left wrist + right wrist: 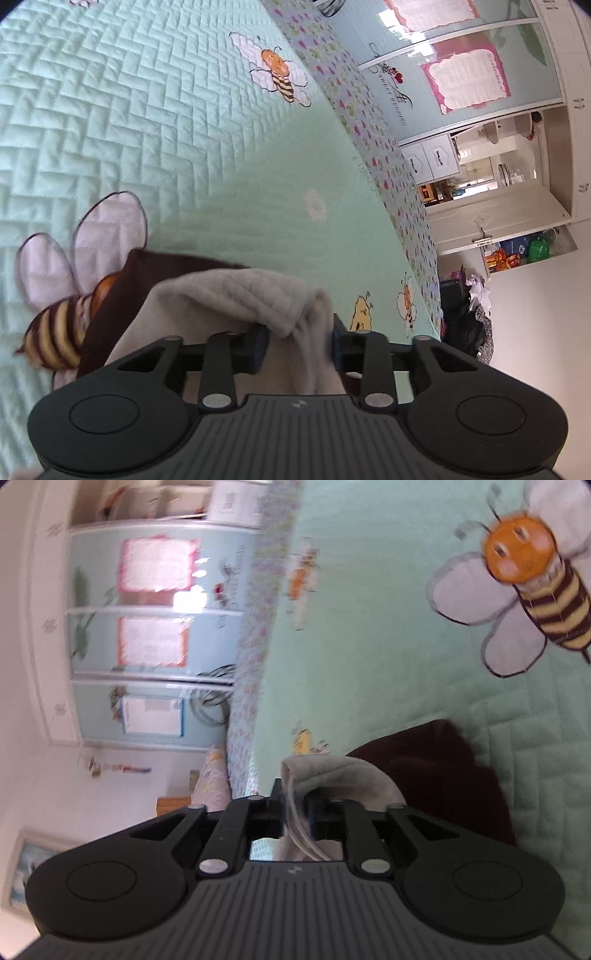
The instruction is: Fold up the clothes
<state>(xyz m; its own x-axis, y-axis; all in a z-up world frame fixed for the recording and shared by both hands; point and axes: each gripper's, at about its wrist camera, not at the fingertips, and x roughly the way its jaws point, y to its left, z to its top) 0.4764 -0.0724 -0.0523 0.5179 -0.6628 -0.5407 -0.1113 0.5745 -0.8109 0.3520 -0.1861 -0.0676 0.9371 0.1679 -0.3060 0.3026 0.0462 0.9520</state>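
The left tool (297,341) stands partly open with a fold of the grey cloth (251,295) lying between its blue pads; the right pad looks clear of the fabric, and the left pad is half hidden under the fold, so contact there cannot be told. The cloth drapes over a dark brown garment (122,295) on the bed's green quilt (147,129), which covers part of a printed bee (55,325); the tool body hides the rest of both pieces. In the right wrist view, blurred throughout, the right tool (297,814) is only narrowly apart, with a grey edge (325,775) threaded between its pads; whether they press on it is unclear. The brown garment (443,775) lies just beside it, cut off below by the tool
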